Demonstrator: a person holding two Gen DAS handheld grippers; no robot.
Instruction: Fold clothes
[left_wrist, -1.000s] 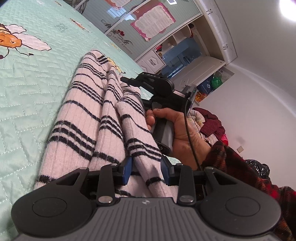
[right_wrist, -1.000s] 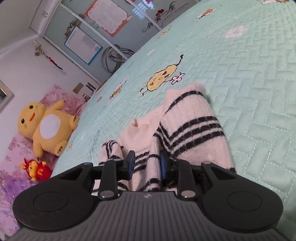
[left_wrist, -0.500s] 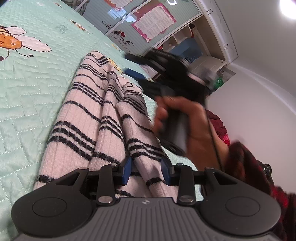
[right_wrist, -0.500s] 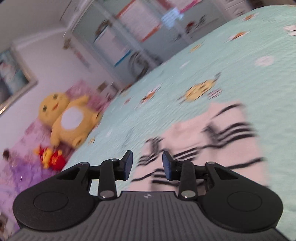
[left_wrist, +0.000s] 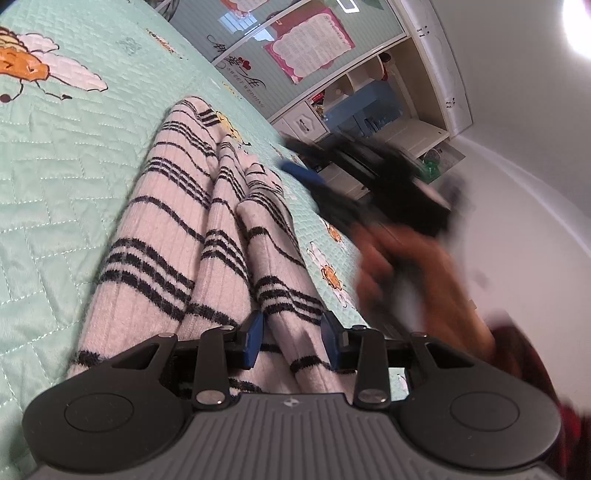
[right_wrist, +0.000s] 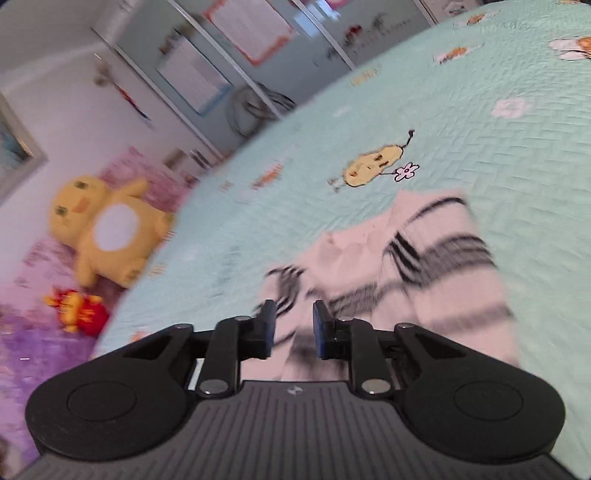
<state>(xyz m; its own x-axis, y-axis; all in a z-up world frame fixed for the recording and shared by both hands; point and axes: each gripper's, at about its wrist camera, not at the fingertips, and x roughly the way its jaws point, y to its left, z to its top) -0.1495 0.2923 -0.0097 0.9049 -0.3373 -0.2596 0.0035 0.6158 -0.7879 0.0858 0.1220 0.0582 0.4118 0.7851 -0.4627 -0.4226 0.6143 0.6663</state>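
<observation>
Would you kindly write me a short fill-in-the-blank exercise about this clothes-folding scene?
1. The pink sweater has ____ stripes.
2. The sweater lies on a ____-coloured quilted bedspread.
3. A fold of the sweater sits between the fingers of the ____ gripper.
4. The yellow plush toy has a ____ belly.

Missing words: black; mint green; left; white

Mint quilted bed (left_wrist: 55, 192), striped sweater (left_wrist: 155, 236) on it

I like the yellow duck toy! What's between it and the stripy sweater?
Only bare green quilt separates the plush duck from the sweater, seen from the right wrist.
</observation>
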